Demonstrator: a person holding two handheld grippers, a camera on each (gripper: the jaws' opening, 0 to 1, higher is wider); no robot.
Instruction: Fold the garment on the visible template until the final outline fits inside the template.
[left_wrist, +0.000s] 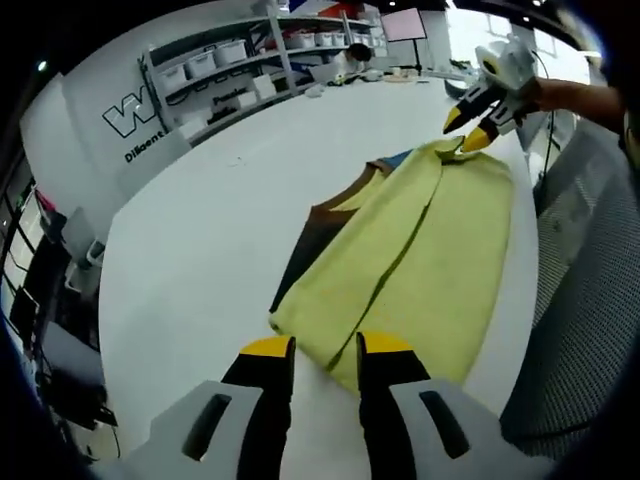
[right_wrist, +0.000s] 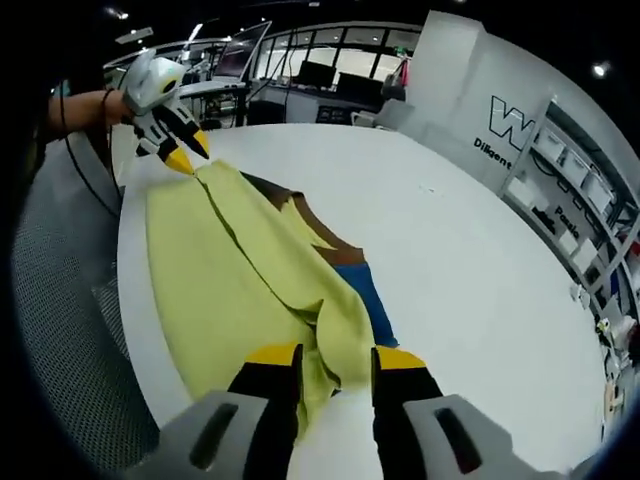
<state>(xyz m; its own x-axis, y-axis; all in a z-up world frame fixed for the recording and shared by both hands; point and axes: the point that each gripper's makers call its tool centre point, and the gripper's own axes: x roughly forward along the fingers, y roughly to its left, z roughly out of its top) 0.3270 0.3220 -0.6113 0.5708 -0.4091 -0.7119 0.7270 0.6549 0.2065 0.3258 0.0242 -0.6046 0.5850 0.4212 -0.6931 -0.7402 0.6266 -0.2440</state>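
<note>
Lying flat on the white desk (left_wrist: 200, 250) near its edge: yellow garment (left_wrist: 420, 260), folded over itself, covering most of a brown and blue template (left_wrist: 310, 235) peeking out along one side. Left tongs (left_wrist: 326, 358) sitting at the near edge of the garment in the left gripper view, jaws apart with a gap between the yellow tips, cloth edge lying in that gap; gripping or not, cannot tell. Right tongs (left_wrist: 470, 130) showing at the far corner of the garment, tips touching the cloth there, held by a hand (left_wrist: 560, 95); closed on cloth or not, cannot tell from here. In the right gripper view, right tongs (right_wrist: 335, 360) standing with jaws apart over a bunched fold of the garment (right_wrist: 250, 270), cloth running between the tips. Left tongs (right_wrist: 185, 150) touching the far corner. Template (right_wrist: 365, 290) sticking out beside the garment. Shelves with bins (left_wrist: 240, 60) standing behind.
</note>
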